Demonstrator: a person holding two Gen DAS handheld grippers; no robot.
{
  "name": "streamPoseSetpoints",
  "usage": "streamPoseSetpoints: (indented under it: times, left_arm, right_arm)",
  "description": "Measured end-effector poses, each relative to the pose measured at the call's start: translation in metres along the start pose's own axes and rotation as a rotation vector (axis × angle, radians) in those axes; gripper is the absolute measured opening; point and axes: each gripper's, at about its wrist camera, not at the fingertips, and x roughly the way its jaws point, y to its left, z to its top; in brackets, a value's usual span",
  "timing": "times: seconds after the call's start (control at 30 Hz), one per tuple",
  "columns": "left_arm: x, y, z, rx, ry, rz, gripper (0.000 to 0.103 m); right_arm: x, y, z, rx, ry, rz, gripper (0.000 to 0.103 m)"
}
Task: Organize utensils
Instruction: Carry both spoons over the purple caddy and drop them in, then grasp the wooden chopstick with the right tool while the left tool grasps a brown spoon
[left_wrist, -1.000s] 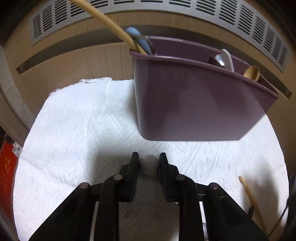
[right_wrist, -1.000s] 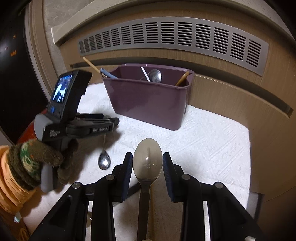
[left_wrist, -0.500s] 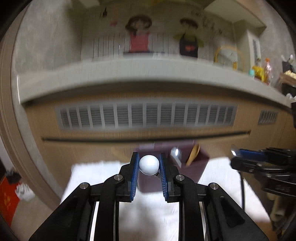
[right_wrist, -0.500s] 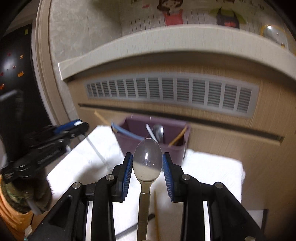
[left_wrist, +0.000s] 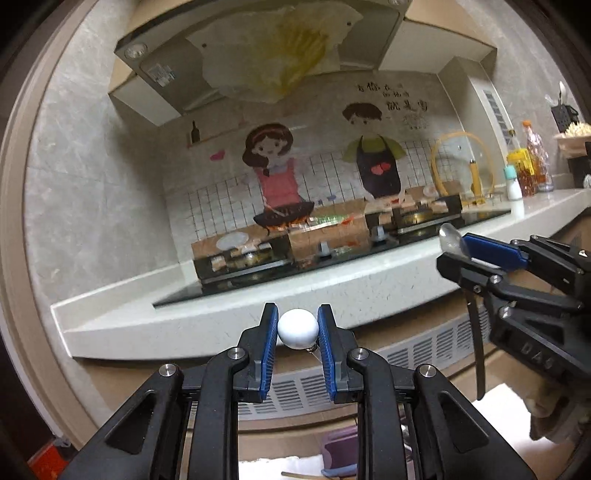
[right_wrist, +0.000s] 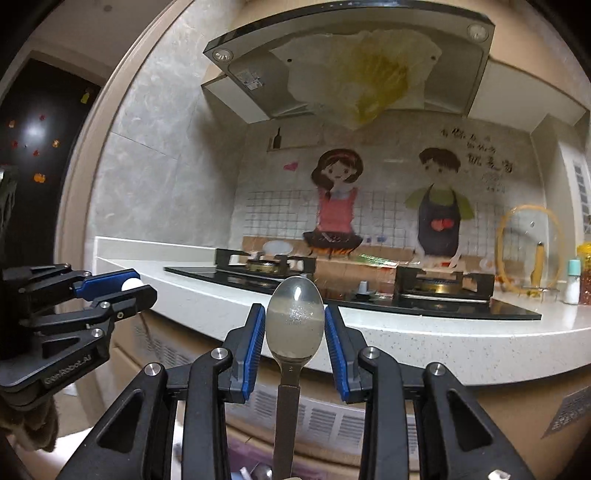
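My left gripper (left_wrist: 297, 330) is shut on the white ball end (left_wrist: 297, 328) of a small metal spoon, raised high facing the stove; its handle and bowl hang below, out of view. It also shows in the right wrist view (right_wrist: 129, 286). My right gripper (right_wrist: 294, 325) is shut on a large metal spoon (right_wrist: 294, 319), bowl up between the blue pads (right_wrist: 255, 343). It also shows in the left wrist view (left_wrist: 458, 247), with the spoon handle (left_wrist: 476, 350) hanging down. The purple utensil caddy (left_wrist: 338, 448) lies far below on a white cloth (left_wrist: 280, 467).
A white counter (left_wrist: 207, 314) with a black gas hob (right_wrist: 369, 288) stands ahead, above a vent grille (left_wrist: 295, 391). A range hood (right_wrist: 351, 55) hangs overhead. Bottles (left_wrist: 532, 166) and a glass lid (left_wrist: 461, 166) stand at the right. A chopstick (left_wrist: 295, 474) lies on the cloth.
Both grippers have lifted and tilted up with their spoons, from just above the cloth near the caddy to counter height. The caddy has dropped to the bottom edge of both views.
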Motion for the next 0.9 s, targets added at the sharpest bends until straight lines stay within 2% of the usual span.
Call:
streamPoseSetpoints:
  times: [0.2,0.43,0.63,0.7,0.77,0.8,0.83,0.9]
  left_arm:
    - [0.044,-0.007,-0.053,-0.034,0.092,-0.047,0.023]
    - [0.082,-0.025,-0.1,-0.055,0.214,-0.121,0.023]
    - [0.113,-0.037,-0.136,-0.097,0.392,-0.188,0.025]
    - [0.118,-0.034,-0.142,-0.132,0.437,-0.202,0.029]
    - [0.114,-0.025,-0.143,-0.181,0.46,-0.211,0.029]
    - [0.107,-0.022,-0.141,-0.193,0.457,-0.213,0.03]
    - [0.102,-0.019,-0.14,-0.199,0.453,-0.212,0.032]
    - [0.078,-0.012,-0.136,-0.21,0.437,-0.214,0.054]
  right_arm:
    - [0.033,0.011,-0.051,-0.044,0.034,-0.007,0.031]
    - [0.065,0.009,-0.111,-0.019,0.135,-0.019,0.031]
    - [0.082,0.008,-0.157,-0.006,0.328,0.022,0.032]
    - [0.086,0.006,-0.167,0.014,0.415,0.056,0.035]
    - [0.083,0.001,-0.169,0.035,0.454,0.061,0.044]
    - [0.079,-0.001,-0.168,0.044,0.467,0.064,0.045]
    - [0.073,-0.004,-0.167,0.051,0.473,0.069,0.047]
    - [0.053,-0.008,-0.161,0.044,0.48,0.068,0.053]
